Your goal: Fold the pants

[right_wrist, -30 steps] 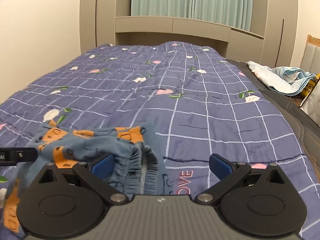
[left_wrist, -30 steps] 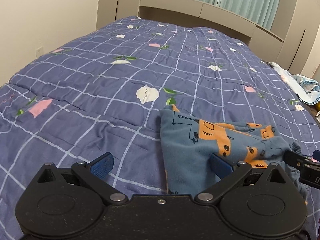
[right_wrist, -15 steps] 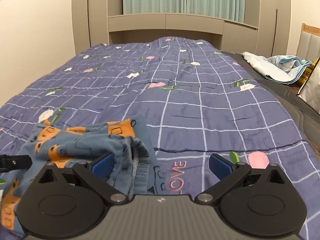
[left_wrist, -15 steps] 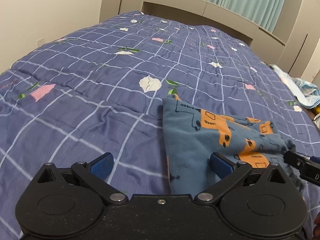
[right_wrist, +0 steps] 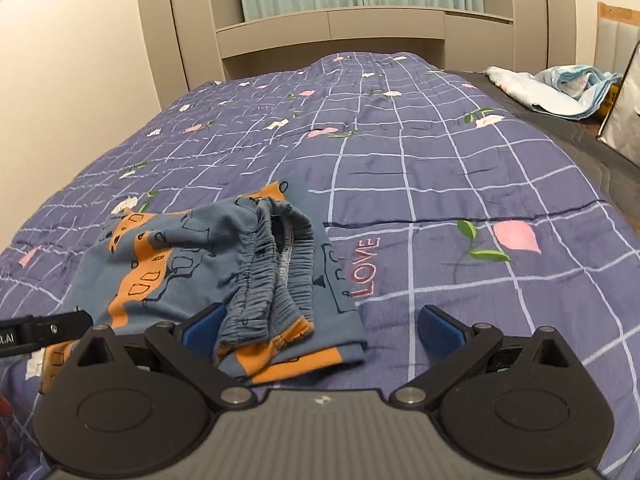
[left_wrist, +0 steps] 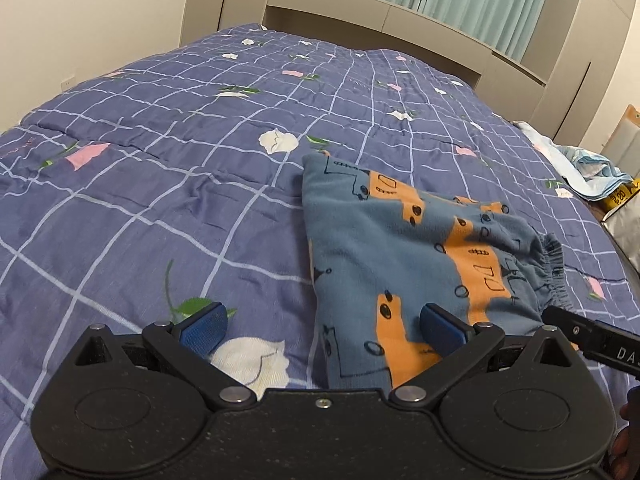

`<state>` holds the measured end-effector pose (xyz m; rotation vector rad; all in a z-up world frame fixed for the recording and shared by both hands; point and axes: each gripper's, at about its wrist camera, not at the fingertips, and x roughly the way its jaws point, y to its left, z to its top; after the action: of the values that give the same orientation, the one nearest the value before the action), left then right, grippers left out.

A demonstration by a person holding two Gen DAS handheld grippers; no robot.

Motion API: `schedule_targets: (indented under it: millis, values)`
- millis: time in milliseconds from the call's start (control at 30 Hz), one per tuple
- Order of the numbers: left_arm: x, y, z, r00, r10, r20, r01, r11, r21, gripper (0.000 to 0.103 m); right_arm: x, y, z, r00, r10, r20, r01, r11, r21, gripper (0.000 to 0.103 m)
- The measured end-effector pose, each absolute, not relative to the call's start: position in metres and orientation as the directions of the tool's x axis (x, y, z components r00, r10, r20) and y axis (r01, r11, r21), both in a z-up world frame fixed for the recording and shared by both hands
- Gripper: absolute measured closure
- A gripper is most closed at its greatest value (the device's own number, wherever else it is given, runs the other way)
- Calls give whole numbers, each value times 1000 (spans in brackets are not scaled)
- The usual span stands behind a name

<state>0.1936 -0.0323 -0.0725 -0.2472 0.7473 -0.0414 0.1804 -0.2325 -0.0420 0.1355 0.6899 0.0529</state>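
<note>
So, left wrist view: left gripper [left_wrist: 322, 326] has its fingers wide, holding nothing. The pants [left_wrist: 404, 256] lie bunched right of centre on the bed [left_wrist: 160, 184].

Right wrist view: right gripper [right_wrist: 320, 324] fingers also wide and empty, pants [right_wrist: 200, 264] at lower left, elastic waistband [right_wrist: 272, 264] gaping. Looks like soft, light fleece that will sag and slide; best grip is probably the waistband corners.
</note>
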Motion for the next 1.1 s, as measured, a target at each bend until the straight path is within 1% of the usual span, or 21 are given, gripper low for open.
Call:
schedule_targets:
  millis: [367,467,567,700,800,1100]
  values:
    - [184,-33,-71,730,-118,-673,-46,974,-221,1,174,-233,-40,791,95,-605,-1,988,154,0]
    - [183,-32,-72,733,-121,-669,-44,974,-224,1,180,-231,-31,812,120,-571,-47,989,141,0]
    - [183,-33,-72,734,-120,-669,-44,974,-223,1,202,-226,-22,811,133,-569,-97,991,93,0]
    - [182,-33,-73,734,-121,-668,-42,974,-222,1,240,-220,-24,775,156,-612,-140,987,74,0]
    - [182,-33,-72,736,-121,-665,-40,974,-222,0,261,-221,-30,757,138,-638,-129,990,61,0]
    - [184,-33,-71,731,-123,-671,-39,975,-221,0,269,-238,-37,732,235,-640,-166,972,167,0]
